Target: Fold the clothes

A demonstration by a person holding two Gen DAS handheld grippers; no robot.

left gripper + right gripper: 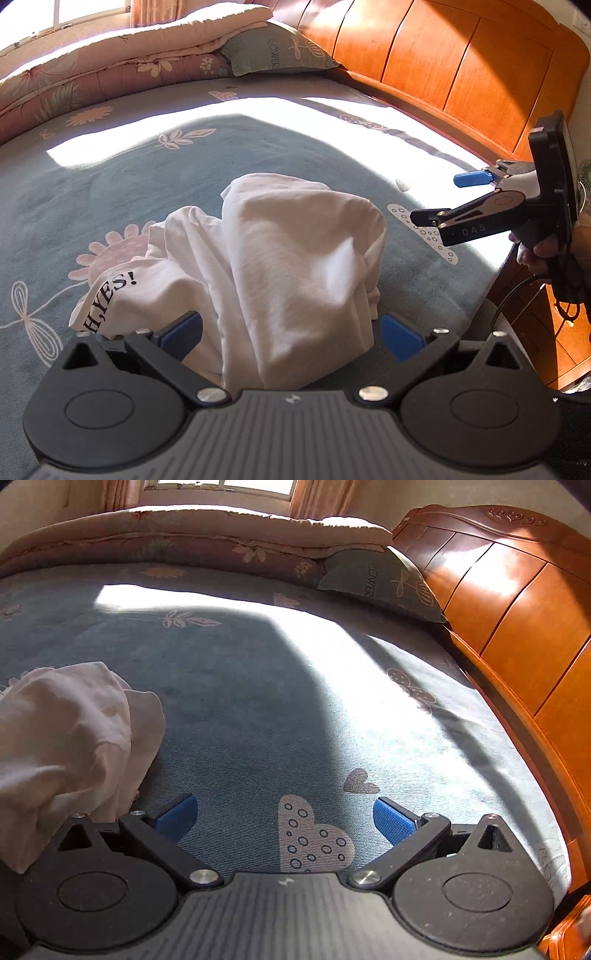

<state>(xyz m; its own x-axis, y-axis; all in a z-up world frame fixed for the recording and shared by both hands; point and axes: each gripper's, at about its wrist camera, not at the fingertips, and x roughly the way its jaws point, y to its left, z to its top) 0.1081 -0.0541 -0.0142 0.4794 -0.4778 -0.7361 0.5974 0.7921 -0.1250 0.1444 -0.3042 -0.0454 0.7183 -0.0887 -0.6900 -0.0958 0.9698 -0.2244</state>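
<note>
A crumpled white cotton T-shirt [280,266] lies heaped on the woven blue-grey bed [110,184]. The left hand-held gripper [291,332] straddles it, blue pads spread; the right hand-held gripper [284,818] hovers alongside, spread too.

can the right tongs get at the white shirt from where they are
Probably yes. The right tongs are open over bare bedsheet, with the crumpled shirt just to their left and nothing between. The left tongs already straddle the near side of the shirt, so the right side of it is free.
</note>
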